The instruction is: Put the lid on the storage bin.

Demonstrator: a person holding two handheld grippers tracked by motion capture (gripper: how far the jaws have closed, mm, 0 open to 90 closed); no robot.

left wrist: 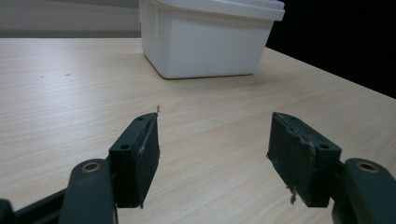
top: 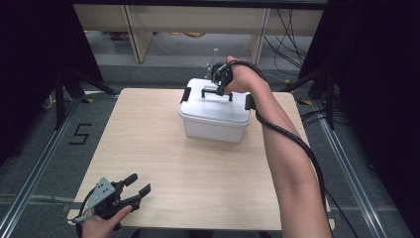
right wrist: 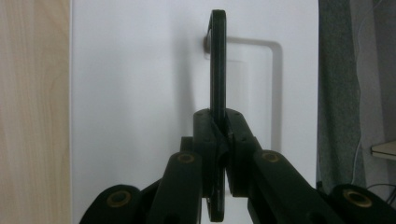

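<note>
A white plastic storage box (top: 215, 121) with a white lid (right wrist: 140, 93) and black side latches stands at the far middle of the table. Its black carry handle (top: 217, 91) is raised upright off the lid. My right gripper (top: 217, 85) reaches down from above and is shut on the handle (right wrist: 217, 60), both pads pinching its thin bar. My left gripper (top: 138, 186) rests low at the near left corner, open, with nothing between its jaws. The left gripper view looks across the bare wood at the box (left wrist: 210, 42) beyond the open gripper (left wrist: 212, 154).
The light wooden table (top: 163, 163) stretches bare between the box and the near edge. Black curtains flank both sides. Wooden furniture legs and cables stand on the floor past the far edge. A cable (top: 297, 144) trails along the right forearm.
</note>
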